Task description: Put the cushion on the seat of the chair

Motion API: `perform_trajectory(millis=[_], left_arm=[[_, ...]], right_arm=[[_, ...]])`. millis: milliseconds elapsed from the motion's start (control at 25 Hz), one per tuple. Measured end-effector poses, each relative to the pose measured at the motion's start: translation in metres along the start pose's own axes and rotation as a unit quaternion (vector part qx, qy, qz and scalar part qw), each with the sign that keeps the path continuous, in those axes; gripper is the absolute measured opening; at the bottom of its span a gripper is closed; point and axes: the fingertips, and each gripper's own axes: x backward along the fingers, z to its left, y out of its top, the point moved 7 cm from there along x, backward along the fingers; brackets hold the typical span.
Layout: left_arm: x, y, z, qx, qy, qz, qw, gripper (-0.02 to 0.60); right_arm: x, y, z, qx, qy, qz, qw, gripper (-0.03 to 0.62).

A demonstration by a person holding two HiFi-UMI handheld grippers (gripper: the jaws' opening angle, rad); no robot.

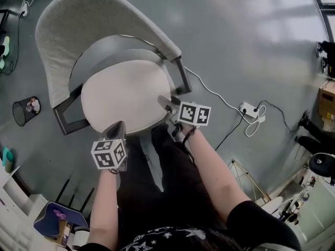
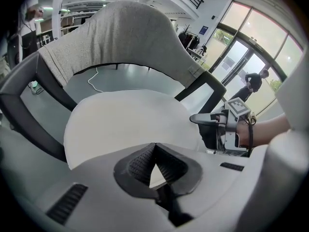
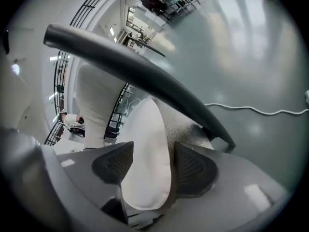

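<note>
Two claws at the cushion's [image 1: 125,95] front edge
Left claw [image 1: 116,128] pinches it, right claw [image 3: 147,163] stands open around it. A tug could slide it off the chair [image 1: 63,30].

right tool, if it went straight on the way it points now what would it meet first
The cushion: its edge already lies between the right tool's open jaws. Just behind comes the chair seat, as far as depth can be judged.

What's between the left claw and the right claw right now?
In the head view, the front edge of the cushion, resting on the chair, runs from the left claw to the right claw.
</note>
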Motion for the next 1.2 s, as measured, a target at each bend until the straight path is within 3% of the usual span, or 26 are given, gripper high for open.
perform_trajectory(millis=[120, 360, 640, 840, 1080, 1200], left_arm=[[0.003, -0.003, 0.0, 0.005, 0.007, -0.006, 0.9999, 0.008], [0.016, -0.014, 0.002, 0.029, 0.011, -0.02, 0.9993, 0.008], [0.036, -0.034, -0.001, 0.023, -0.001, -0.052, 0.9984, 0.008], [0.084, -0.047, -0.004, 0.009, -0.014, -0.109, 0.9939, 0.008], [0.161, -0.084, -0.008, -0.013, -0.019, -0.157, 0.9873, 0.008], [0.205, -0.097, -0.02, -0.058, -0.015, -0.188, 0.9805, 0.008]], right_arm=[[-0.005, -0.001, 0.002, 0.024, -0.008, 0.011, 1.0, 0.232], [0.005, -0.007, -0.002, 0.018, -0.023, -0.004, 1.0, 0.235], [0.04, -0.022, 0.003, 0.051, -0.048, -0.051, 0.996, 0.235], [0.081, -0.044, 0.037, 0.087, -0.041, -0.103, 0.99, 0.235], [0.136, -0.098, 0.097, 0.133, -0.01, -0.164, 0.977, 0.233], [0.164, -0.12, 0.131, 0.164, 0.007, -0.193, 0.967, 0.22]])
